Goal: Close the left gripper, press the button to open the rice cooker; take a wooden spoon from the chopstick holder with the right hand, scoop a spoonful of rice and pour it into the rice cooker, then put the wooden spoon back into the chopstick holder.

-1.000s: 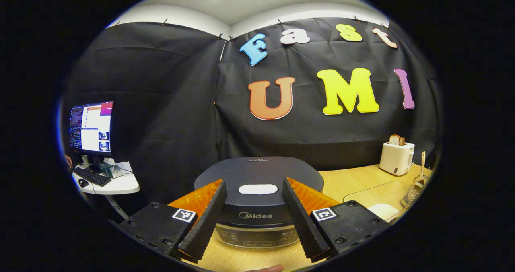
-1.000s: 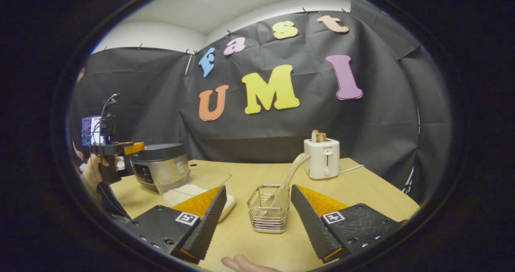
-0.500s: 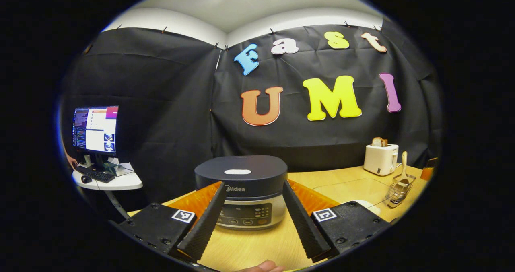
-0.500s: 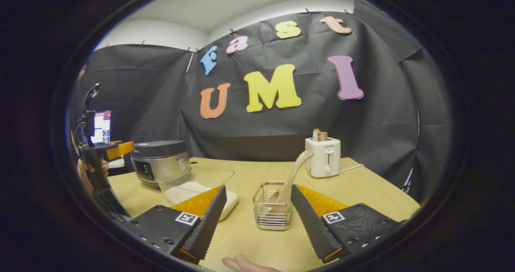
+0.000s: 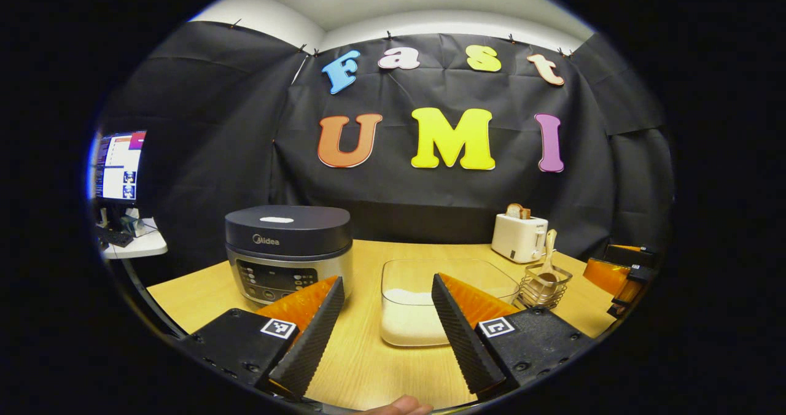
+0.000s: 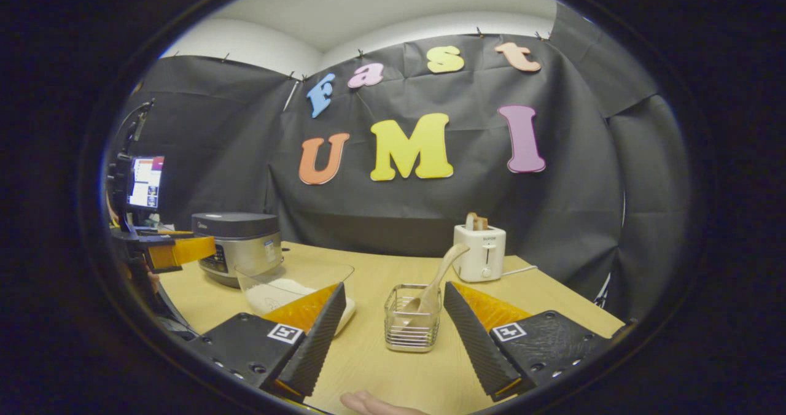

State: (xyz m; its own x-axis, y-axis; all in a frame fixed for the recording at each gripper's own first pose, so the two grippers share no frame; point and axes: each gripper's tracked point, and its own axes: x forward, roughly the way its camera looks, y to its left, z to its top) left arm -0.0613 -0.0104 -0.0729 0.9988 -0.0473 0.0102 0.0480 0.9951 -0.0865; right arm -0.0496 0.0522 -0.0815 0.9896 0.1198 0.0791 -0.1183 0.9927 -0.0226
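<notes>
**Both grippers spread wide over the table, rice cooker lid down**

Left gripper view: the left gripper [image 5: 384,326] hangs above the wooden table [image 5: 368,366] with its fingers spread wide and nothing between them. The rice cooker [image 5: 287,252], taken here as the landmark, stands on the table with its lid down and a pale button [image 5: 276,220] on top. Just beside the cooker's right side sits a clear container [image 5: 430,298] with white rice [image 5: 408,323] in it. Farther right of the cooker stands the wire chopstick holder [image 5: 543,285], the wooden spoon [image 5: 546,261] leaning in it handle up. Behind that holder, well right of the cooker, is a white toaster [image 5: 519,237]. The right gripper [image 5: 620,274] shows at the far right edge. Left of the cooker, off the table, a monitor [image 5: 116,166] glows.

Right gripper view: the right gripper [image 6: 393,335] also stands wide apart and holds nothing. The cooker [image 6: 238,246] sits at the left. The chopstick holder [image 6: 412,317] is to the cooker's right, past the rice container [image 6: 295,289], in line with the gap between the fingers, its spoon [image 6: 439,277] tilted toward the toaster [image 6: 480,252]. The left gripper [image 6: 175,252] hovers just in front of the cooker's left side.
</notes>
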